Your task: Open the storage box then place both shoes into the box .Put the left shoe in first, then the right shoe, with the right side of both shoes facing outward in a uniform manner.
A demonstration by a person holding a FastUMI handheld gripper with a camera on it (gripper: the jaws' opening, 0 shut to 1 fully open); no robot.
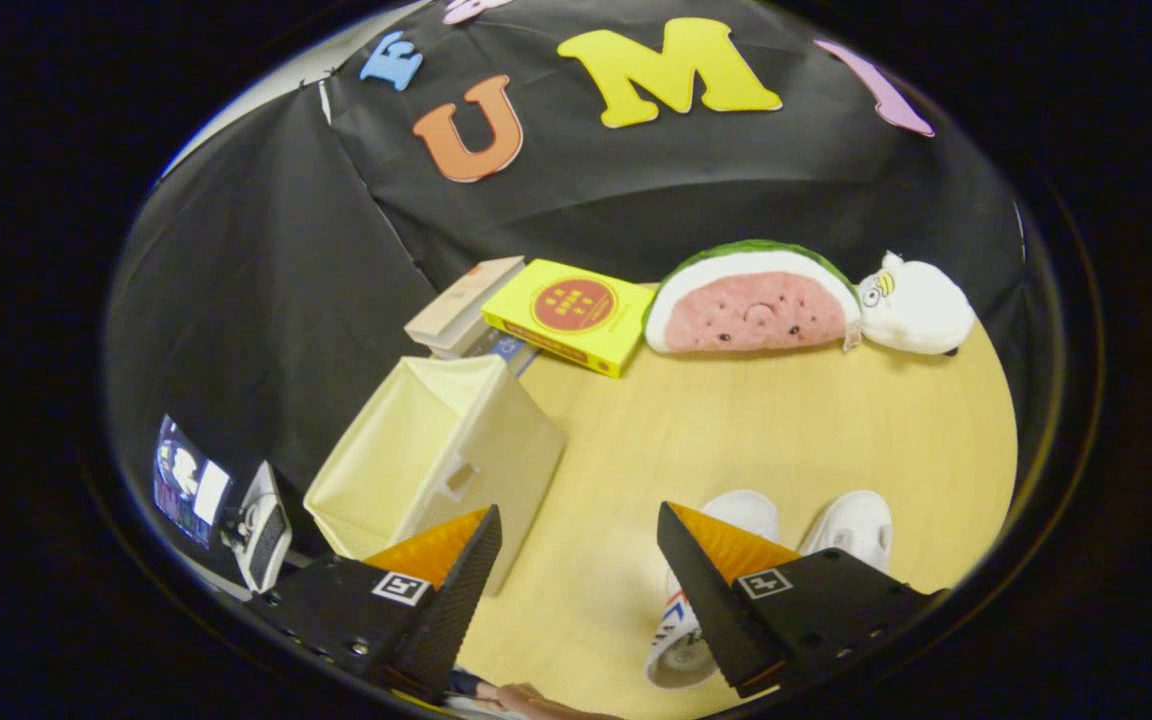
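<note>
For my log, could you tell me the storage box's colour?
The storage box is pale cream-yellow, clearest in the gripper view.

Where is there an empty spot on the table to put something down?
The biggest bare patch of table lies between the storage box, the watermelon plush and the two shoes. It is crowded along the wall: books, watermelon plush, white plush. The open hand-held gripper hangs over bare wood too.

A watermelon-slice plush (751, 300) lies at the counter's (736, 430) far edge, touching a white plush (916, 305) at its 3 o'clock. At its 9 o'clock a yellow book (571, 313) leans on stacked books (461, 305).
</note>
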